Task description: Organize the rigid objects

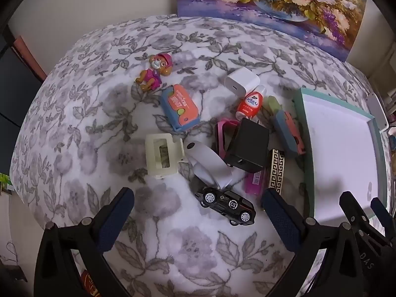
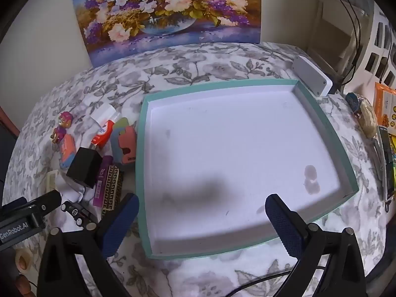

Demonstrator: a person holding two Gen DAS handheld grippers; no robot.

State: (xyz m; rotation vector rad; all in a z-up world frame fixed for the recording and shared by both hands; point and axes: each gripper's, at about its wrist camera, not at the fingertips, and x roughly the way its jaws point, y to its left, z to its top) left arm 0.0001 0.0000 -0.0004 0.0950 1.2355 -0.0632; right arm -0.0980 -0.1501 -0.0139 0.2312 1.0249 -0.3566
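Floral bedding (image 1: 74, 133) covers the work surface, with a flower painting (image 2: 170, 12) propped against the wall behind it.

Left gripper (image 1: 198, 212): jaws spread wide, nothing between the pads, tilted steeply down over the clutter. Directly ahead of its fingertips, slightly toward the right finger, lies the black toy car (image 1: 226, 204). The car's long axis runs diagonally across the jaw line (nose toward the lower right of the left wrist view), so a wrist roll would likely be needed to close across its narrow sides.

Beyond the car sits the pile: a white curved piece (image 1: 208, 163), the black charger (image 1: 247, 148), a purple lighter (image 1: 253, 180) and a key-pattern case (image 1: 277, 170), all touching or overlapping. Further out lie the cream clip (image 1: 162, 156), the orange-and-blue box (image 1: 179, 110), the red tube (image 1: 250, 105), the white adapter (image 1: 241, 81) and the pup figure (image 1: 153, 73), which stands apart.

Right gripper (image 2: 201, 220): also fully spread and empty, hovering above the near edge of the teal tray (image 2: 141, 148). The tray holds nothing yet; it lies to the right of the pile.

Judgement: the left hand is nearer every loose object, the car nearest of all; the right hand is better placed at the tray.
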